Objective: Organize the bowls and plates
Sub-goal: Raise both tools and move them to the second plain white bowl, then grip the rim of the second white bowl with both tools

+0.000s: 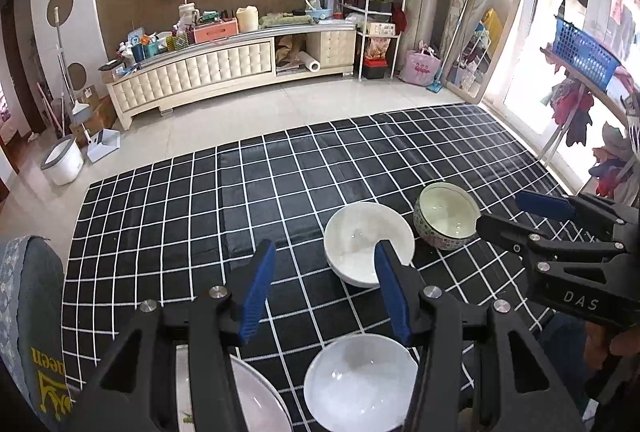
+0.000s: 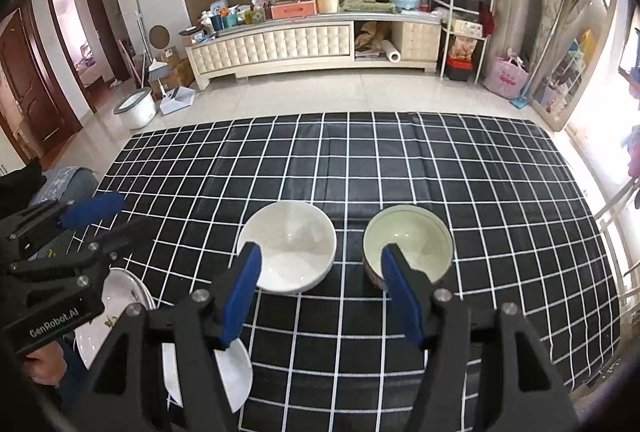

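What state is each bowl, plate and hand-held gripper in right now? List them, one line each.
Far white bowl: upright, empty, on the checked cloth.
Patterned bowl: upright, empty, beside the far white bowl.
Near white bowl: upright, empty.
Plates: stacked near the table's edge.
Left hand-held gripper: open, holding nothing.
Right hand-held gripper: open, holding nothing.

table (image 2: 500, 191): checked cloth | white bowls (image 2: 288, 246), patterned bowl (image 2: 408, 246), plates (image 2: 120, 296)

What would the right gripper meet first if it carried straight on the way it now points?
Probably the tablecloth between the two far bowls. The right gripper is open and empty, its line running between the white bowl and the patterned bowl. Depth is unclear, so a finger could clip either rim.
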Demonstrator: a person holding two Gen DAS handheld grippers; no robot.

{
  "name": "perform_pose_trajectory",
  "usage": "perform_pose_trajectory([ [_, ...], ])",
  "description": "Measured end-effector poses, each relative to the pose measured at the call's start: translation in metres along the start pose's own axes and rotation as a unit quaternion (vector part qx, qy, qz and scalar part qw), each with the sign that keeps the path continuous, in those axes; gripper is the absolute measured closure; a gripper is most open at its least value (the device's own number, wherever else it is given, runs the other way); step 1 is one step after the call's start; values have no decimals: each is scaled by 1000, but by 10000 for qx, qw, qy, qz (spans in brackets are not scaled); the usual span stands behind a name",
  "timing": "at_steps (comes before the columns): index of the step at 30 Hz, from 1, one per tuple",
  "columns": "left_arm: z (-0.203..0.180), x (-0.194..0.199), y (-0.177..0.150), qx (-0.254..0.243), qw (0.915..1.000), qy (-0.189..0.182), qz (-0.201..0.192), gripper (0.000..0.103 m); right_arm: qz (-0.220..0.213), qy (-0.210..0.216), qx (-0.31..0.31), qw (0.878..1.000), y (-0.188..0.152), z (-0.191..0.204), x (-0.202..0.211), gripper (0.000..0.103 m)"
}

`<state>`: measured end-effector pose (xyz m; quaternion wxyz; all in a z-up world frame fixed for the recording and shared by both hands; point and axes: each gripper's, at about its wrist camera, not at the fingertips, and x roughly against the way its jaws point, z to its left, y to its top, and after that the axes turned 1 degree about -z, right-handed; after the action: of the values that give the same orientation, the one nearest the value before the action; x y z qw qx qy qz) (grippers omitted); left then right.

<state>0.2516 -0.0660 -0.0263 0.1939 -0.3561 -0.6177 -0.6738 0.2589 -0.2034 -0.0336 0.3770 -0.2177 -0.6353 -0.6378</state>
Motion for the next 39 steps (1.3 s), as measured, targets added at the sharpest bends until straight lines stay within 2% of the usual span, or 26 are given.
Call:
perform_pose_trajectory([
  [13, 3, -68, 10, 69, 9982, -279, 517, 54, 479, 67, 50, 9988, 9, -11, -63, 36],
  [18, 7, -99, 9, 125, 9963, -248, 817, 54, 705, 8, 114, 9974, 8, -11, -85, 36],
  [23, 11, -122, 6, 205, 9946, -176, 1005, 54, 961, 134, 196, 9951, 3, -11, -106, 37],
  [25, 13, -129, 4, 233, 9939, -183, 1064, 54, 995, 178, 138, 9948, 1, -13, -110, 43],
  [28, 15, -141, 1, 252, 9922, -211, 1199, 54, 1079, 213, 155, 9938, -1, -13, -116, 48],
  [29, 15, -144, 1, 248, 9919, -197, 1233, 56, 1125, 230, 167, 9933, -2, -13, -119, 54],
  [33, 17, -155, -2, 287, 9897, -258, 1381, 76, 1197, 228, 217, 9923, -4, -13, -126, 64],
  [35, 17, -160, -4, 315, 9878, -292, 1500, 82, 1274, 200, 205, 9914, -5, -13, -131, 73],
  [39, 15, -166, -5, 280, 9858, -416, 1600, 88, 1345, 143, 217, 9906, -9, -14, -136, 83],
])
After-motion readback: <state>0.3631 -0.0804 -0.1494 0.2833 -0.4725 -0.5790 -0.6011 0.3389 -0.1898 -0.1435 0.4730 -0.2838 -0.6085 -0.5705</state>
